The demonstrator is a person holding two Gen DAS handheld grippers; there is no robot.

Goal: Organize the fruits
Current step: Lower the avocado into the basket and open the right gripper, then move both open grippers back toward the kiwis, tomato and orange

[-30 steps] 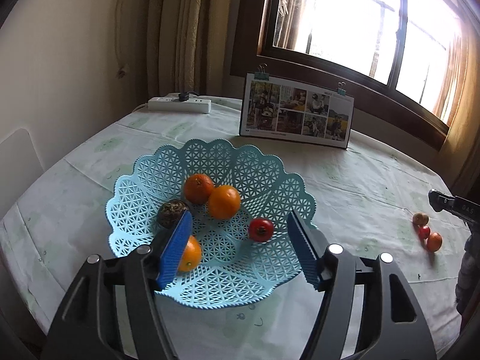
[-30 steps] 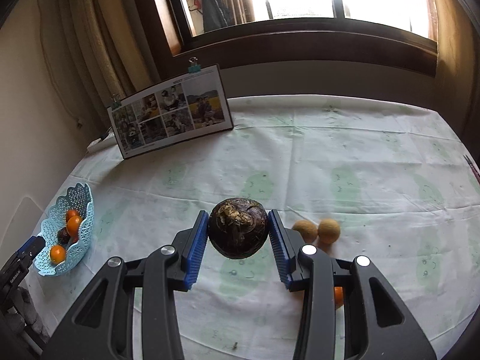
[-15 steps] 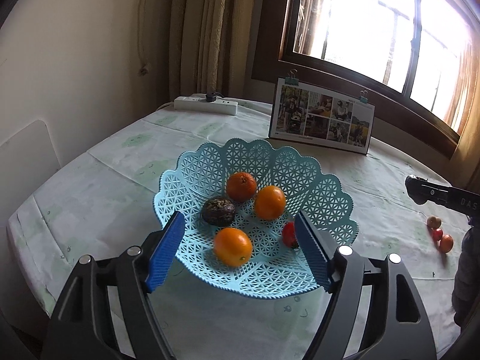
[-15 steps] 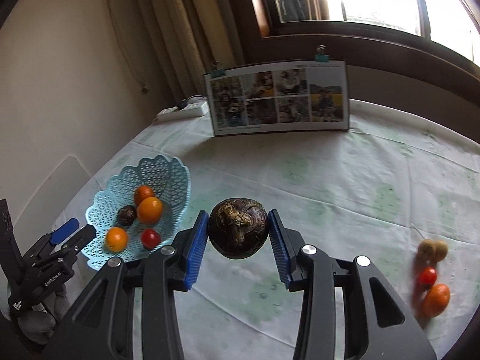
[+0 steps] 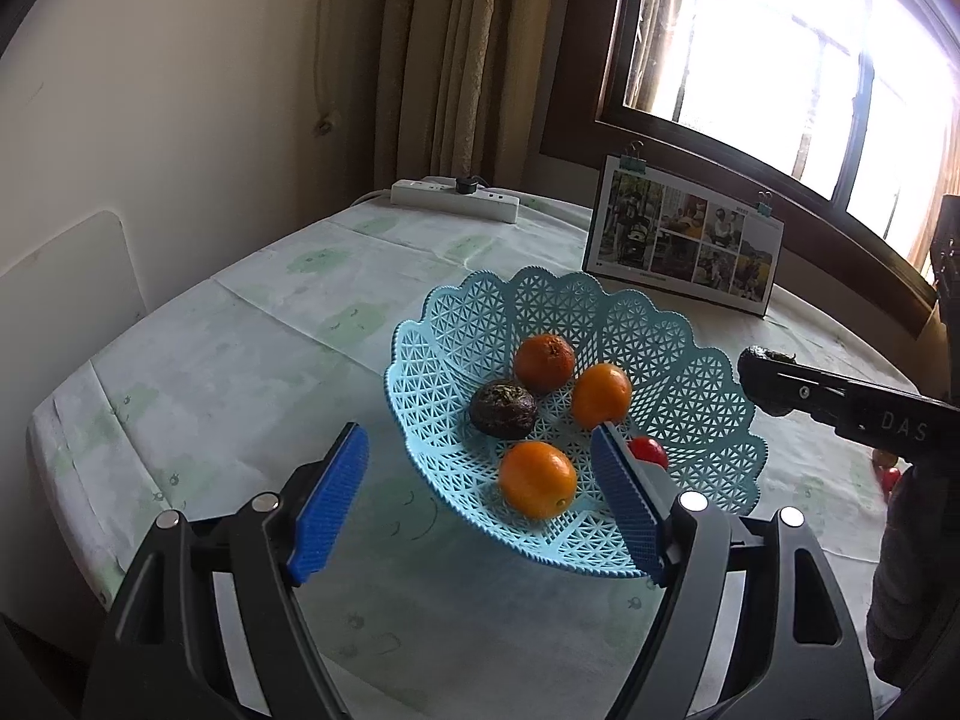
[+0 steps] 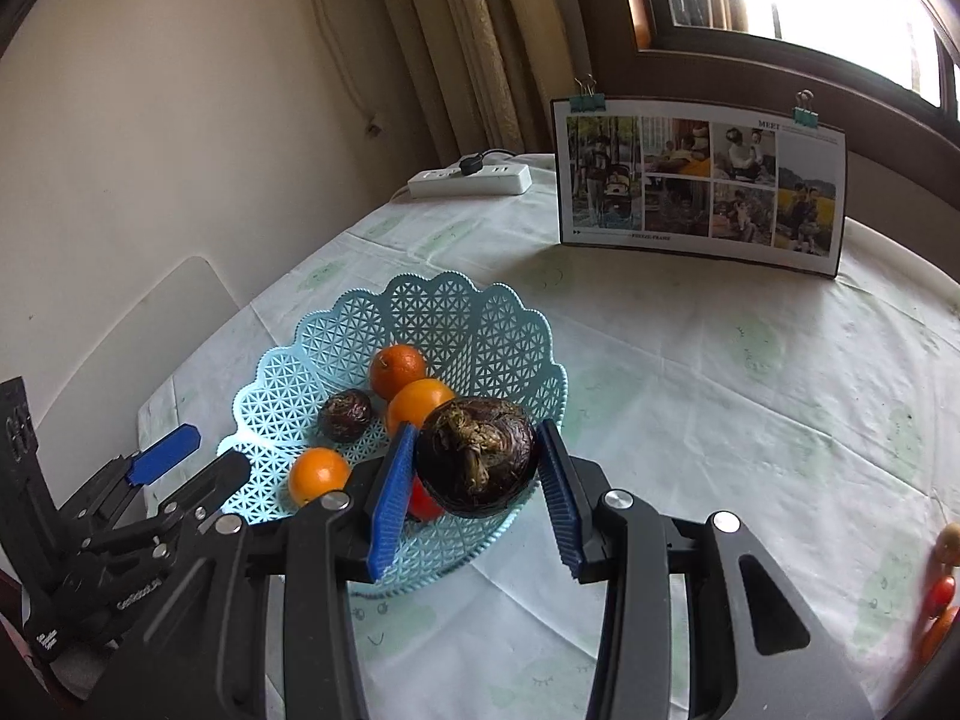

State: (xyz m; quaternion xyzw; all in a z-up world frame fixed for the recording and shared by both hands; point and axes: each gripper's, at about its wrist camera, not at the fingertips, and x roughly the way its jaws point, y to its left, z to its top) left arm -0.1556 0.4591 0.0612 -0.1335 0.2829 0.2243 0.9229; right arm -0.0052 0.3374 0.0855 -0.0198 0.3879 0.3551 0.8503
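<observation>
Dark brown rough-skinned fruit (image 6: 475,457), clamped in your right gripper (image 6: 474,480), hangs at the pale blue lattice plastic basket (image 6: 456,318); carry it over, then release. Left gripper (image 5: 480,498) gapes empty.

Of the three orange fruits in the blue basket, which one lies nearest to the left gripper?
The orange fruit at the front of the basket, just before the left gripper. The other two lie farther back, beside the dark fruit.

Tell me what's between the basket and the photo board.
Only bare tablecloth lies between the blue basket and the photo board, clearest in the right wrist view.
</observation>
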